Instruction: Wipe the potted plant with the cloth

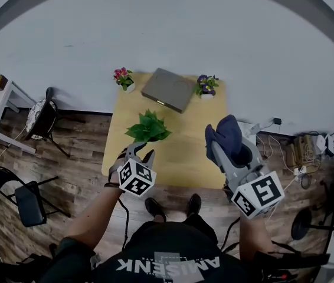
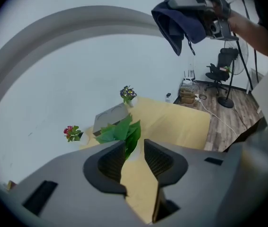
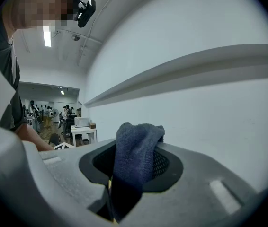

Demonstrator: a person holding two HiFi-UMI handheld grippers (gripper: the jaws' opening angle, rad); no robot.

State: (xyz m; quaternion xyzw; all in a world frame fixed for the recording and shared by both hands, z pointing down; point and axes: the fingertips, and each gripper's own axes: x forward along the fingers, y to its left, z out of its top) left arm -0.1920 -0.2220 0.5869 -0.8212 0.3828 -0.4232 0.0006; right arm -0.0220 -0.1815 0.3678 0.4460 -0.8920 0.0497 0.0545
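A leafy green potted plant stands on the yellow table, left of its middle. My left gripper hovers just in front of the plant, over the table's near left edge, open with nothing between its jaws. In the left gripper view the plant shows through the gap of the left gripper. My right gripper is over the table's right side, shut on a dark blue cloth that bunches above its jaws. The right gripper view shows the cloth pinched in the right gripper, facing a white wall.
A closed grey laptop lies at the table's far edge between a small pink-flower pot and a purple-flower pot. Black chairs stand on the wood floor at left. Cables and a power strip lie at right.
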